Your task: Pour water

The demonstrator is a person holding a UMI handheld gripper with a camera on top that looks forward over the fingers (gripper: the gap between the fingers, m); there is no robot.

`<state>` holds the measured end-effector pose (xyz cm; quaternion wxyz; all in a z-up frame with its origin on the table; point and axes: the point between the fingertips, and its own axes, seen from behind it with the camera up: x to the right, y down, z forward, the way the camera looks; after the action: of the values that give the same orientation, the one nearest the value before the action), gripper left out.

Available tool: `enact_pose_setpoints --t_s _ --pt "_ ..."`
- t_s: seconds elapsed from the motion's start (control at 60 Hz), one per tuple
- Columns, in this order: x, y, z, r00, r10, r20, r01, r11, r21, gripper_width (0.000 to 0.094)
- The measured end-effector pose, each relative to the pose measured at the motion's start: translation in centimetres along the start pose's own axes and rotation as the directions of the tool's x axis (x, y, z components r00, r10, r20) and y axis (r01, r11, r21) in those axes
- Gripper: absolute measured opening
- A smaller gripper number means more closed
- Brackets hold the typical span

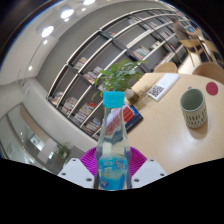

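1. Clear water bottle (112, 145) with blue cap, upright, pinched between the gripper (112, 172) fingers, magenta pads pressed against both its sides.
2. Striped mug (193, 109) standing on the wooden table (160, 120), beyond the bottle, toward the table's far edge.
3. Leafy potted plant (120, 74) behind the bottle.
4. Tall bookshelf (100, 55) along the back wall.

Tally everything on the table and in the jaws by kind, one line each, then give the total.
Bottle, blue-capped, gripped between the pink pads: 1
Mug on the table: 1
Potted plant: 1
Printed card: 1
Total: 4
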<state>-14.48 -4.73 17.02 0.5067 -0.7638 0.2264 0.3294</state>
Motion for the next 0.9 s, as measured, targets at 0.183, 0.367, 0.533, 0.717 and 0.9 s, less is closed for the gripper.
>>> enact_pose_setpoints --t_s 0.183,0.367,0.533,0.717,0.9 --pt "3.3 -4.5 0.7 0.935 0.352 0.032 -0.350 0.935 -0.053 0.0374" --pt "6.2 -8.5 0.6 0.761 0.648 0.046 -0.646 0.762 -0.049 0.0375" --pt "8.7 -10.4 1.0 0.550 0.831 0.083 -0.832 0.554 -0.036 0.0374" --pt "9.6 -12.0 1.8 0.266 0.954 0.140 -0.959 0.276 -0.058 0.0381" --pt "9.9 -12.5 2.2 0.169 0.974 0.152 -0.982 0.180 -0.061 0.0378"
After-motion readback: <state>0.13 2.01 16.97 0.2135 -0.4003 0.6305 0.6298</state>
